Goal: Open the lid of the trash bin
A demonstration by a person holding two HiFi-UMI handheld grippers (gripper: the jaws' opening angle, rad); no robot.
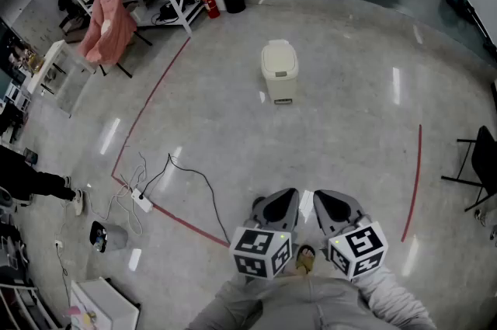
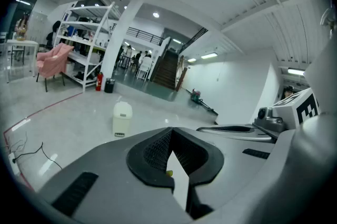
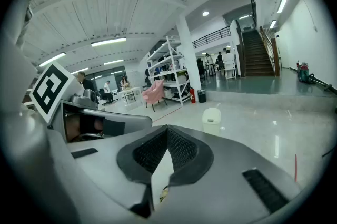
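Only the head view lays out the floor (image 1: 342,126). The cream trash bin (image 1: 279,71) stands upright in the open middle with its lid down, well apart from both grippers. The left gripper (image 1: 273,206) and right gripper (image 1: 335,208) hang side by side low in the view, close to the person. A red tape line (image 1: 147,103) runs left of the bin, and a black cable (image 1: 194,181) trails across it. A black chair (image 1: 481,161) sits at the right edge.

The gripper views add the staircase (image 2: 166,70) behind the bin (image 2: 121,118), which the head view misses. In its own view the left gripper (image 2: 169,133) has its fingers closed tip to tip, holding nothing. The right gripper (image 3: 167,130) shows the same, with the bin (image 3: 211,115) beyond and bare floor between.
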